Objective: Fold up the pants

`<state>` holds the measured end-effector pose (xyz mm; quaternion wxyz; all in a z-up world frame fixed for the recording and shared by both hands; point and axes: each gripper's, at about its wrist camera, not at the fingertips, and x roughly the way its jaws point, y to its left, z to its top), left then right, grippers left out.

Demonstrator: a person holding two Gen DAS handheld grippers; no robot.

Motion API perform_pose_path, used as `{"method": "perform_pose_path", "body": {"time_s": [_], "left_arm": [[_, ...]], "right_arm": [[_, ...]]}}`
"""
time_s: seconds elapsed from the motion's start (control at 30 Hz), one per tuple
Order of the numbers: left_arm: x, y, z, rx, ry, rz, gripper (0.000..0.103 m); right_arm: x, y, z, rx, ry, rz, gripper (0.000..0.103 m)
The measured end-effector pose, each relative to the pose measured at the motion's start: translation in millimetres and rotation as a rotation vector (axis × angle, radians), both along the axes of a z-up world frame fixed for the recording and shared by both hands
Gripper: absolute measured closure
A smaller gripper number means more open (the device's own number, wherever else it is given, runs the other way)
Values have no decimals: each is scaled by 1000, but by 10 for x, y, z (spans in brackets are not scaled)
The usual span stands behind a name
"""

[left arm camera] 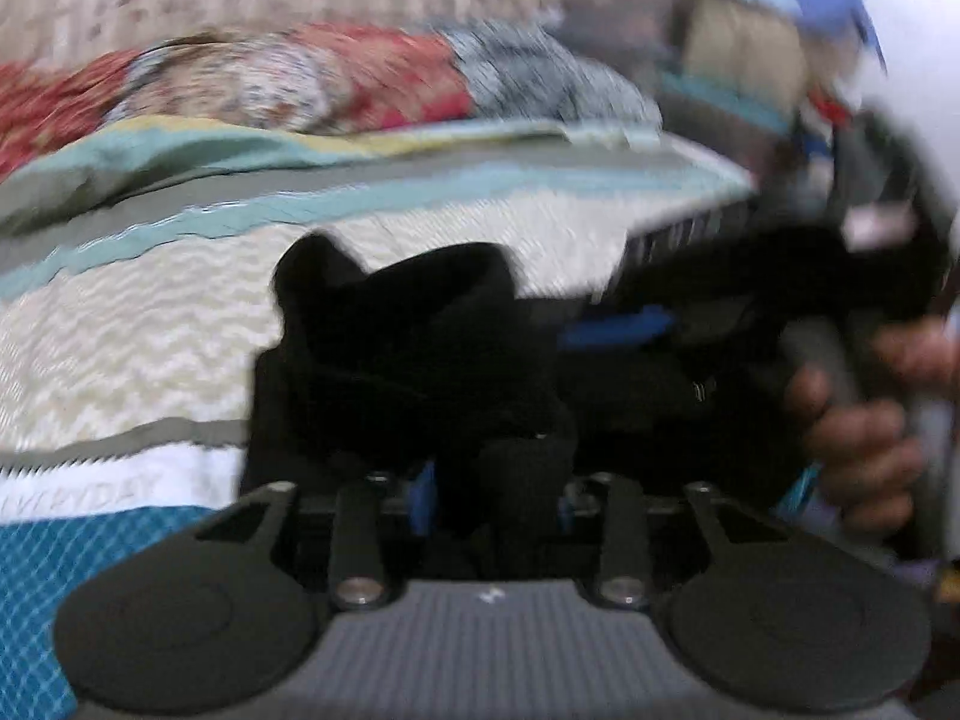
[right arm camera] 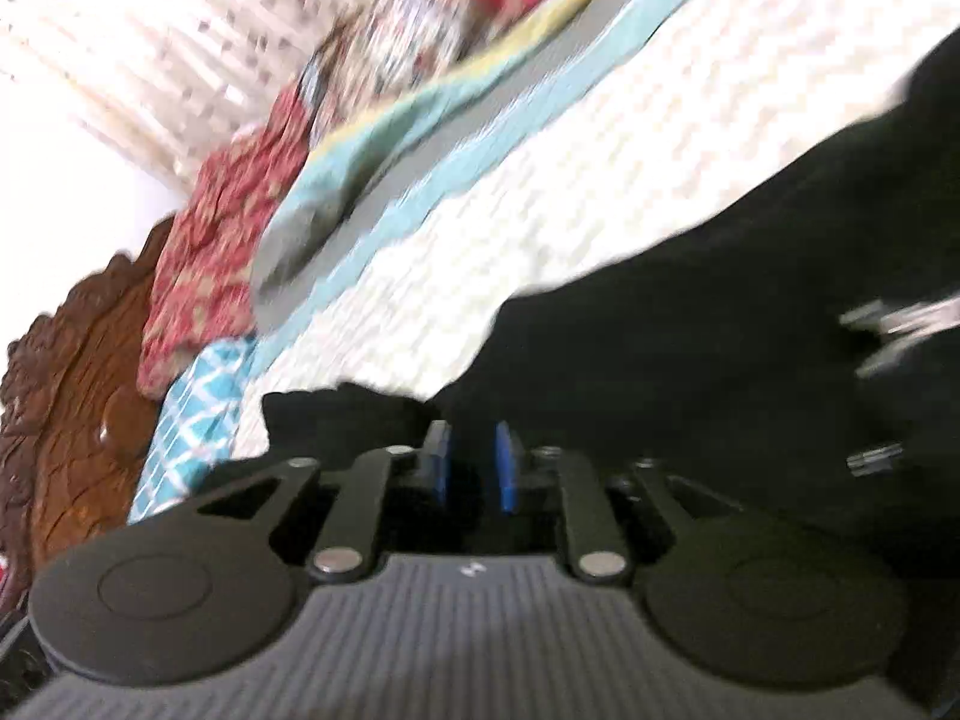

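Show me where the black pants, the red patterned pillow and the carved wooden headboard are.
black pants (right arm camera: 690, 348): right wrist view, broad dark cloth.
red patterned pillow (right arm camera: 210, 252): right wrist view, its middle.
carved wooden headboard (right arm camera: 66, 396): right wrist view, carved face.

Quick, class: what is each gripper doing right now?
Left gripper: black pants between its jaws; grip cannot be told.
Right gripper: slightly apart over the pants; grip cannot be told.

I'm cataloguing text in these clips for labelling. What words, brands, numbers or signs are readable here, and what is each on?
"EVERYDAY": pale, blurred letters on the white band of the bed cover, left wrist view; the first letters are cut off, so the reading is probable.
Small white mark on the grey ribbed gripper body: a logo, too small to read.
Right wrist view: nothing readable.
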<state>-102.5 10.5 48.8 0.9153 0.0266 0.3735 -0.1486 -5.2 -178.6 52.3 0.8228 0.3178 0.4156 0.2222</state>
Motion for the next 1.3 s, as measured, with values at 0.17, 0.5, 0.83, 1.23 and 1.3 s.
{"method": "perform_pose_path", "body": {"time_s": [0.17,0.5,0.83,1.23,1.3], "left_arm": [[-242,-199,83,37,-9,-139,41],[-372,999,308,-338,57,250,39],[214,660,206,-384,110,173,45],[1171,-151,-376,-299,218,92,53],[1178,-290,-443,-235,190,87,52]], "right_arm": [[-169,-216,40,-34,-42,-24,74],[-148,162,6,-111,-183,171,70],[-40,100,-38,-207,-174,147,69],[-473,-1542,162,-435,-334,-365,25],[-466,-1764,28,-423,-284,-414,21]]}}
